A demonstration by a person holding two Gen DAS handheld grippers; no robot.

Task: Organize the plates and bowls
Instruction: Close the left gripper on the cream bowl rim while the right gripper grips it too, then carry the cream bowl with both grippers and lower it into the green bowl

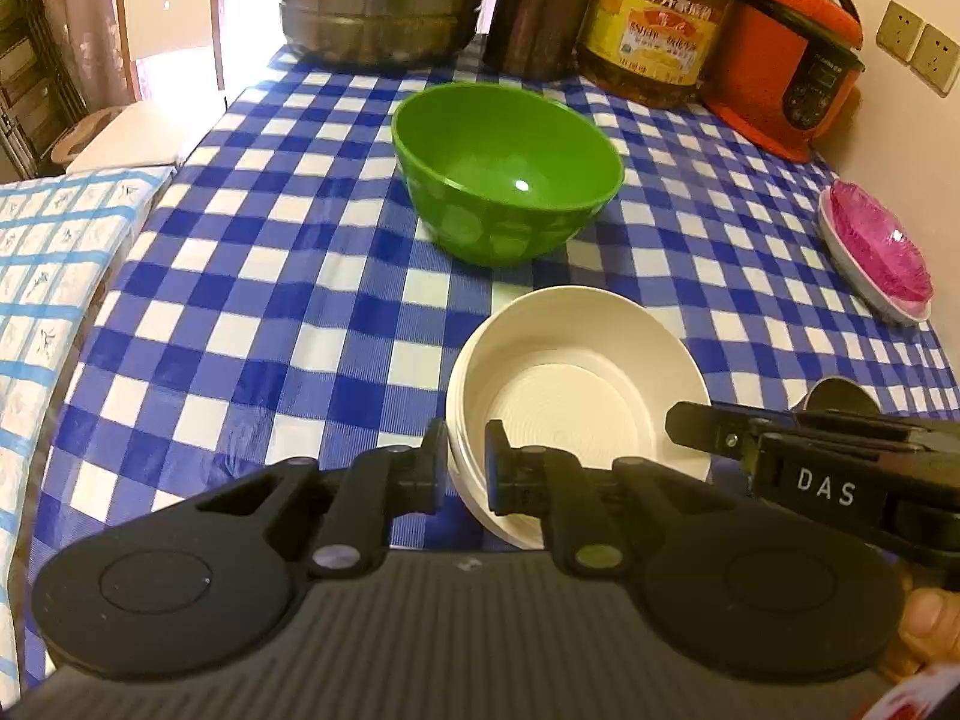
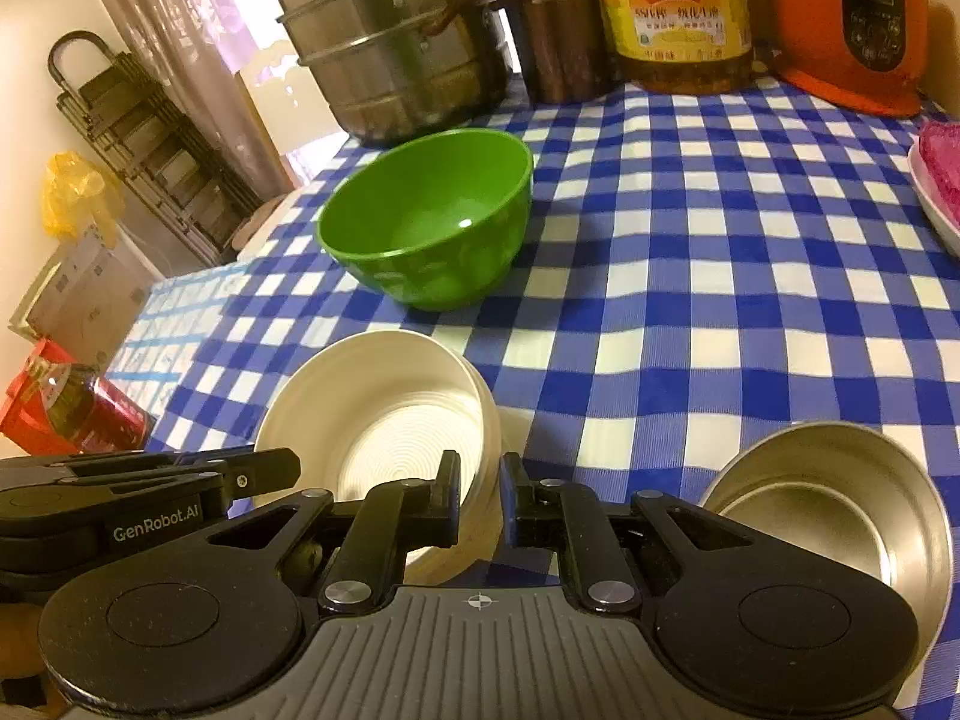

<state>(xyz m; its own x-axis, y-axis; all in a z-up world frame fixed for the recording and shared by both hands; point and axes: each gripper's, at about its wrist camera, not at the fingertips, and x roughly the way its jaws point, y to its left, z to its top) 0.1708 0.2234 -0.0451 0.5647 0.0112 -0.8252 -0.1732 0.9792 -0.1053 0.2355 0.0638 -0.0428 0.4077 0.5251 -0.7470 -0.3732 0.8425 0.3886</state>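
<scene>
A white ribbed bowl (image 1: 576,396) (image 2: 372,408) sits on the blue checked tablecloth (image 1: 270,300), slightly tilted. My left gripper (image 1: 465,465) is shut on its near left rim, one finger inside the wall and one outside. My right gripper (image 2: 482,495) is shut on the opposite rim in the same way. Each shows in the other's view: the right gripper (image 1: 678,423) at the bowl's right edge, the left gripper (image 2: 288,468) at its left edge. A green bowl (image 1: 507,174) (image 2: 432,222) stands upright behind the white one. A steel bowl (image 2: 834,510) lies to the right.
A pink glass dish (image 1: 876,246) rests on a white plate by the right wall. Along the back stand a steel steamer pot (image 1: 372,0), a brown canister (image 1: 540,18), an oil jug (image 1: 654,24) and an orange rice cooker (image 1: 792,54). The table's left edge drops to a chair.
</scene>
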